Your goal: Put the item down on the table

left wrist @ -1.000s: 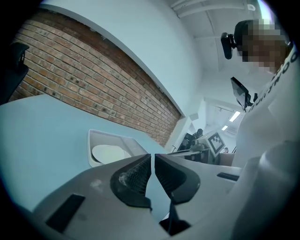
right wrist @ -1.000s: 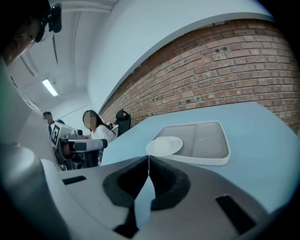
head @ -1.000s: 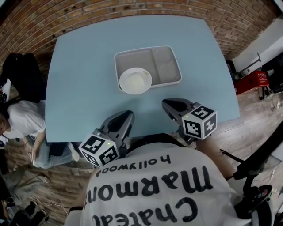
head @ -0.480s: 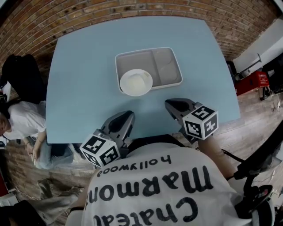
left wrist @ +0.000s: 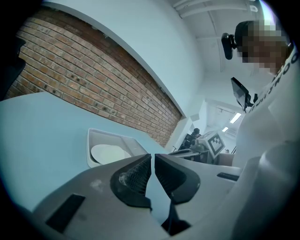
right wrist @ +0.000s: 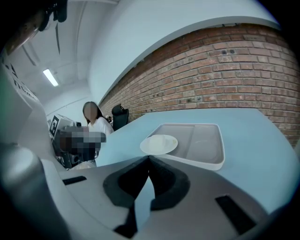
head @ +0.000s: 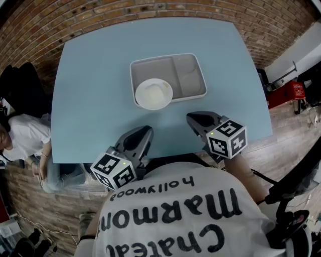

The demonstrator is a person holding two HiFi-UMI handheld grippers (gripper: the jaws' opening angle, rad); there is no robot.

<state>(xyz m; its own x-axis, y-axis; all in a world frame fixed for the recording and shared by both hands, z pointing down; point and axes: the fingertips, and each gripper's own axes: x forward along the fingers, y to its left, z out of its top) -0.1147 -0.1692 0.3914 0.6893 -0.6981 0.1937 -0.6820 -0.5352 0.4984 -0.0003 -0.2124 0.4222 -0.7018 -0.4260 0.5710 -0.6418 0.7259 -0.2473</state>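
Note:
A white plate [head: 154, 93] lies in the front-left part of a grey two-compartment tray [head: 190, 62] in the middle of the light blue table [head: 90, 90]. My left gripper [head: 145, 132] hovers over the table's near edge, shut and empty, a short way in front of the plate. My right gripper [head: 193, 119] is also shut and empty, just in front of the tray's right half. In the left gripper view the plate [left wrist: 109, 153] and tray [left wrist: 96, 136] lie beyond the closed gripper [left wrist: 153, 161]. In the right gripper view the gripper [right wrist: 149, 160] points at the plate [right wrist: 159, 144] and tray [right wrist: 211, 140].
A brick wall [head: 150, 7] runs behind the table. A seated person [head: 20, 135] and a dark chair [head: 22, 90] are off the table's left side. Red equipment [head: 286, 93] and a black stand [head: 291, 190] are on the wooden floor at right.
Both grippers stay shut in nearly the same place near the table's front edge. The plate and tray have not moved; only the view shifted slightly.

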